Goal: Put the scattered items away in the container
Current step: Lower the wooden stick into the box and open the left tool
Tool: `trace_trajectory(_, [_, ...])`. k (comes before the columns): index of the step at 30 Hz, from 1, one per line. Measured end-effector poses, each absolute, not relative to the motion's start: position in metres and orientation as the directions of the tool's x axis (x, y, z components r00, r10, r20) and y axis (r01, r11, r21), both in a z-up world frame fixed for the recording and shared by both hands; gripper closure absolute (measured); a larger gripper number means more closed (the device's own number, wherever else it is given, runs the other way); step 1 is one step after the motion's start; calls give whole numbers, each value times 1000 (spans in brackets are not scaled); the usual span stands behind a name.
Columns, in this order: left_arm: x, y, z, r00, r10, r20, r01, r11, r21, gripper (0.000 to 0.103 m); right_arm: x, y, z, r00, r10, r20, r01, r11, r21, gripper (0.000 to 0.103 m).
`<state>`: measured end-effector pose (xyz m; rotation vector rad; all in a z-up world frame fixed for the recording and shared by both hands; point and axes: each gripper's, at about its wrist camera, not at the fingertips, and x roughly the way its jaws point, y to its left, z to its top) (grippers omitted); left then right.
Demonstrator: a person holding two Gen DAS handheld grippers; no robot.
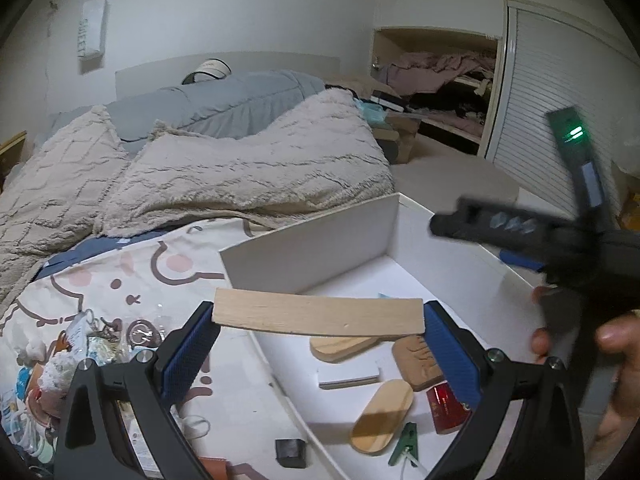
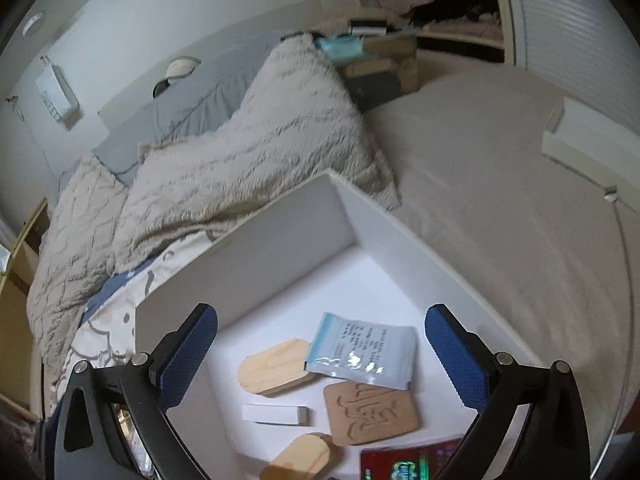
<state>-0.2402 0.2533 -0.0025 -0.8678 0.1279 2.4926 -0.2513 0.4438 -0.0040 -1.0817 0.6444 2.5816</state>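
Observation:
My left gripper (image 1: 318, 316) is shut on a long flat wooden strip (image 1: 318, 315), held crosswise above the near left wall of the white box (image 1: 308, 240). Inside the box lie two oval wooden pieces (image 1: 382, 416), a carved brown tile (image 1: 418, 362), a white block (image 1: 348, 376), a red packet (image 1: 444, 404) and a green clothespin (image 1: 406, 442). My right gripper (image 2: 322, 354) hangs open over the box (image 2: 256, 236) with nothing between its fingers. Below it lies a blue-white sachet (image 2: 362, 350) on a wooden oval (image 2: 272, 366) and the carved tile (image 2: 370, 414). The right gripper (image 1: 520, 224) shows blurred in the left wrist view, held by a hand.
The box sits on a bed with a cartoon-print sheet (image 1: 132, 276). Fluffy beige pillows (image 1: 256, 168) lie behind it. A pile of small packets and trinkets (image 1: 80, 344) and a small black block (image 1: 290, 452) lie left of the box. A closet with a louvred door (image 1: 532, 120) stands at the right.

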Motion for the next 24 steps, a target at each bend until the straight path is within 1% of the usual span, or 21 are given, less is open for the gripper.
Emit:
trace_trajectory(4, [-248, 271, -11, -634, 421, -649, -508, -859, -60, 3, -234, 452, 12, -726, 83, -682, -405, -854, 327, 0])
trace_trajectory(10, [-261, 294, -32, -534, 392, -749, -519, -851, -75, 3, -215, 459, 26, -759, 108, -642, -406, -850, 336, 0])
trace_trajectory(17, [-263, 314, -55, -427, 347, -835, -510, -855, -95, 3, -218, 464, 19, -737, 133, -662, -428, -851, 305, 0])
trace_trajectory(24, [-271, 315, -55, -419, 305, -855, -464, -882, -88, 3, -219, 465, 15, -734, 128, -667, -426, -851, 307, 0])
